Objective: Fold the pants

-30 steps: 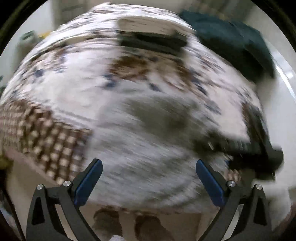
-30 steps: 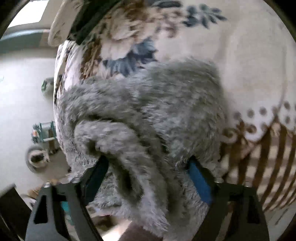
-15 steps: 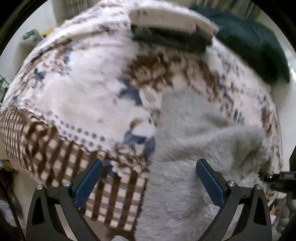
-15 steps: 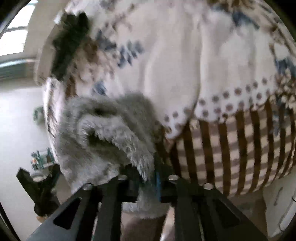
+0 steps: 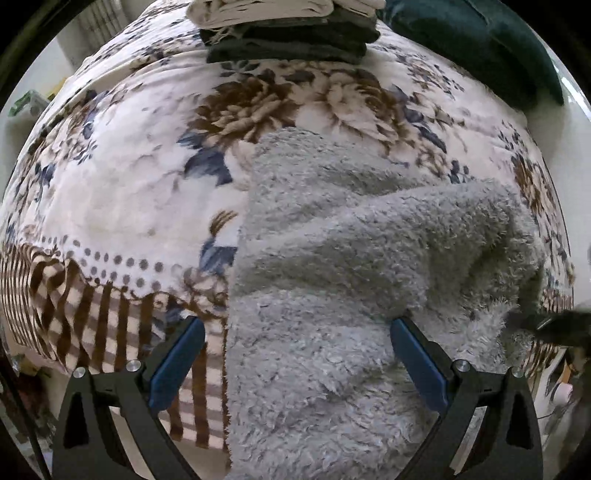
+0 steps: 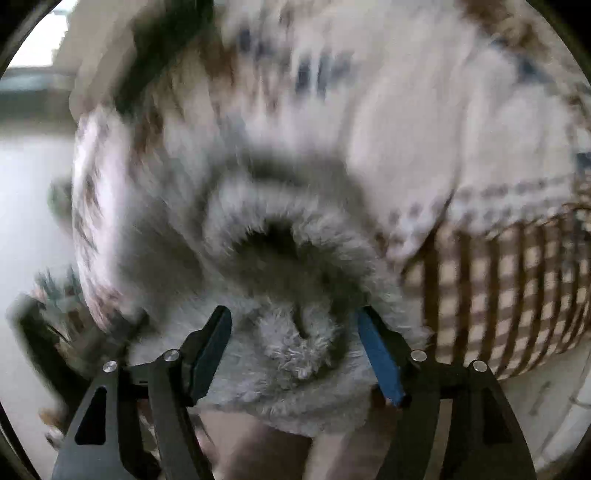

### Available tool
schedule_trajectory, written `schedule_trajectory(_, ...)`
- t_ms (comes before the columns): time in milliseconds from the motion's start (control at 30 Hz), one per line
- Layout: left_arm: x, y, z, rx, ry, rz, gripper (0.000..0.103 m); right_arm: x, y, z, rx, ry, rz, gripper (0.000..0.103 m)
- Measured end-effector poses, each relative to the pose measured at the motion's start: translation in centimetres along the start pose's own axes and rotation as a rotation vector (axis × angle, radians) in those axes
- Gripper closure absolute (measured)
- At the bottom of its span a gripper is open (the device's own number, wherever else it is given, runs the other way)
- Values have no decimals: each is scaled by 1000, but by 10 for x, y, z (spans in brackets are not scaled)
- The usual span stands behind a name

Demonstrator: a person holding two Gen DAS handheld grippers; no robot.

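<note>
The grey fluffy pants [image 5: 332, 280] lie on the flowered blanket [image 5: 140, 177], reaching from its middle to the front edge and hanging over it. My left gripper [image 5: 297, 354] is open above the pants' near part, its right finger [image 5: 417, 362] against the pile. In the blurred right wrist view my right gripper [image 6: 295, 350] is open around a bunched fold of the pants [image 6: 291, 295] at the blanket's edge. The right gripper also shows as a dark blur at the far right of the left wrist view [image 5: 554, 325].
A stack of folded clothes [image 5: 291, 33], dark and white, sits at the blanket's far side. A dark green cushion [image 5: 480, 44] lies at the back right. The blanket's brown checked border [image 5: 92, 317] drops off at the front left. Floor lies beyond.
My right gripper was shut on the pants' fold half a second ago and has opened. My left gripper has moved in closer over the pants.
</note>
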State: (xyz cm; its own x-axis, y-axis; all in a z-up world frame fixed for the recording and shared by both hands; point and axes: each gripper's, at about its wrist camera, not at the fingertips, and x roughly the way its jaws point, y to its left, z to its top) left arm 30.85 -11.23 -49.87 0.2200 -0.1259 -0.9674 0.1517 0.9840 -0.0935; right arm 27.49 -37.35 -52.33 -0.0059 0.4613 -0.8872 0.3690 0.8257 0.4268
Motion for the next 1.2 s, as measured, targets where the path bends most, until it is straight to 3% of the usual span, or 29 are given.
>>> schedule_trajectory(33,1,-1,0,4,3,2,0,5,0,-3,-2,-4,20,71)
schedule_trajectory(67,3,-2,-1,8,9,1,0,3,1,-9,-3,-20,16,83)
schedule_trajectory(300,7,2,-3,-18,47,-56,0,-63,-20,-58,77,-101,76,84)
schedule_trajectory(433,-3,0,-1,-25,38,-95,0,-33,-50,-72,115,-17,-10,84)
schedule_trajectory(467,-5,0,1,-30,35,-106,0,-22,-58,-71,146,38,-26,83)
schedule_trajectory(567,-16,2,13,-38,26,-146,0,9,-75,-65,225,169,32,68)
schedule_trajectory(633,-24,4,30,-34,1,-168,0,-8,-71,-57,222,121,57,51)
schedule_trajectory(667,-26,5,38,-27,-12,-172,0,-22,-69,-53,220,76,58,37)
schedule_trajectory(700,-27,6,50,-18,-30,-166,0,-31,-67,-48,223,36,60,32)
schedule_trajectory(767,-22,11,72,-14,-47,-165,0,-60,-62,-36,222,-71,81,32)
schedule_trajectory(867,0,20,97,-31,-39,-152,0,-78,-51,-9,206,-152,129,30)
schedule_trajectory(1000,47,32,119,-86,39,-163,1,-53,-27,53,126,-160,115,30)
schedule_trajectory(1033,59,36,122,-108,66,-189,3,-36,-18,69,113,-129,109,30)
schedule_trajectory(1067,70,39,123,-130,88,-215,13,-24,-13,76,91,-102,108,30)
schedule_trajectory(1100,76,43,122,-152,101,-235,30,-9,-11,81,62,-74,99,35)
schedule_trajectory(1133,79,44,121,-161,109,-249,39,-2,-5,87,29,-60,85,46)
schedule_trajectory(1167,84,46,118,-171,119,-269,47,5,-3,90,-6,-56,67,66)
schedule_trajectory(1200,87,48,116,-183,120,-271,47,8,-4,93,-17,-56,44,69)
